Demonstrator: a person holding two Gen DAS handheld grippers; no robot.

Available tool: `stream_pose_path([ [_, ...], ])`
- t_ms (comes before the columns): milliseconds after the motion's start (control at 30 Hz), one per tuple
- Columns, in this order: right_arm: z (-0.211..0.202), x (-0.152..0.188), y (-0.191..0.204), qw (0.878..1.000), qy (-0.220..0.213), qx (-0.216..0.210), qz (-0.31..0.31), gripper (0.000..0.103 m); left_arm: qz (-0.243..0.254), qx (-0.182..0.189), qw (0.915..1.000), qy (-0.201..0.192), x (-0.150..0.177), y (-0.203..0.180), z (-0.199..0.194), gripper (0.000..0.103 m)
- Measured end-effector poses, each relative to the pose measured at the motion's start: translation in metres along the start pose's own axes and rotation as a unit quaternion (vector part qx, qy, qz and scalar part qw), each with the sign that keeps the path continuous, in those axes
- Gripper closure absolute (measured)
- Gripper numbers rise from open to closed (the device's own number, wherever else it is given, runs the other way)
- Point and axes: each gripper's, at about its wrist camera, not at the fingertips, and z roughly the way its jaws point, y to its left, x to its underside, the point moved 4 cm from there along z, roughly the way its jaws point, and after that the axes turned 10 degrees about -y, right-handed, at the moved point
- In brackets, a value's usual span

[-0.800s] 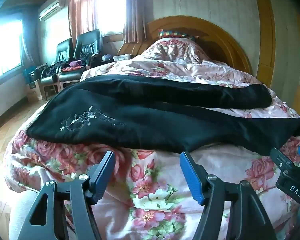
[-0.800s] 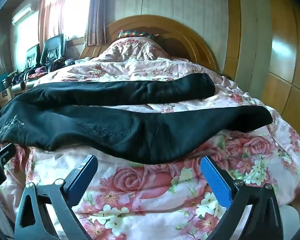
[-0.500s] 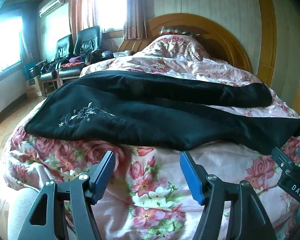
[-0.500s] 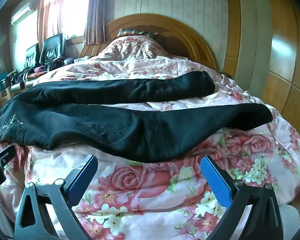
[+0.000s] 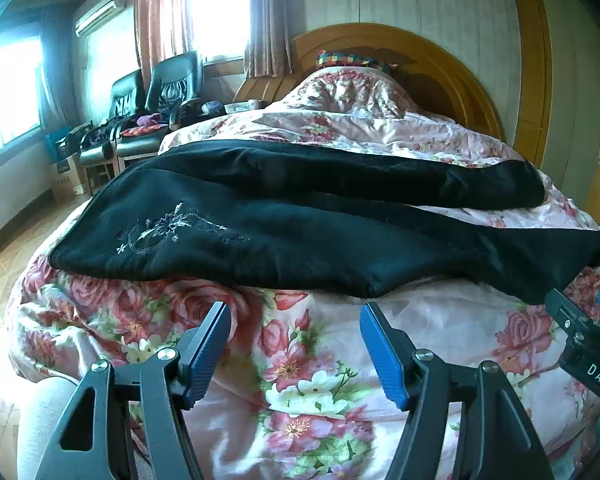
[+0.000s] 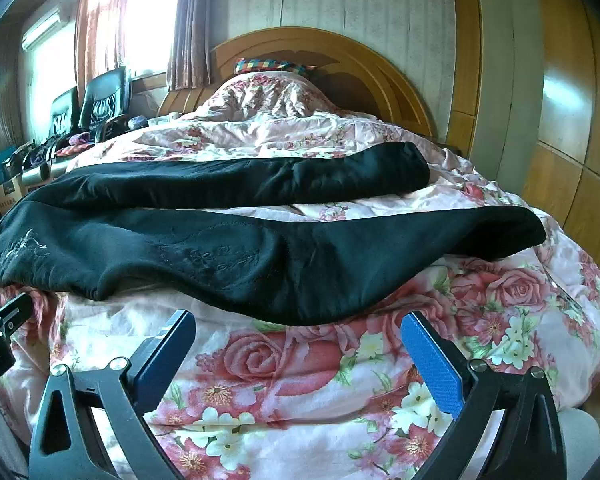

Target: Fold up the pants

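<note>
Black pants point(image 5: 300, 232) lie spread across the floral quilt, waist with pale embroidery at the left, both legs reaching right. They also show in the right wrist view point(image 6: 280, 248). My left gripper point(image 5: 294, 328) is open and empty, just short of the near edge of the pants. My right gripper point(image 6: 298, 336) is open and empty, just below the near leg's edge. Part of the right gripper shows at the right edge of the left wrist view point(image 5: 588, 340).
The bed's floral quilt point(image 5: 308, 380) bulges toward me. A wooden headboard point(image 6: 340, 60) and a pillow stand behind. Black chairs point(image 5: 148, 108) stand at the left by the window. Wooden wardrobe panels point(image 6: 572, 120) are on the right.
Both grippers have risen slightly and moved closer to the pants. Both stay open.
</note>
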Motion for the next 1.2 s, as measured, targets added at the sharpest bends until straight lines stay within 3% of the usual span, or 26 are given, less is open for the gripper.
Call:
stream_pose_path([
  [1200, 0.0018, 0.0027, 0.0014, 1.0, 0.001, -0.002, 0.001, 0.0, 0.003, 0.004, 0.9998, 0.019, 0.006, -0.0004, 0.005, 0.035],
])
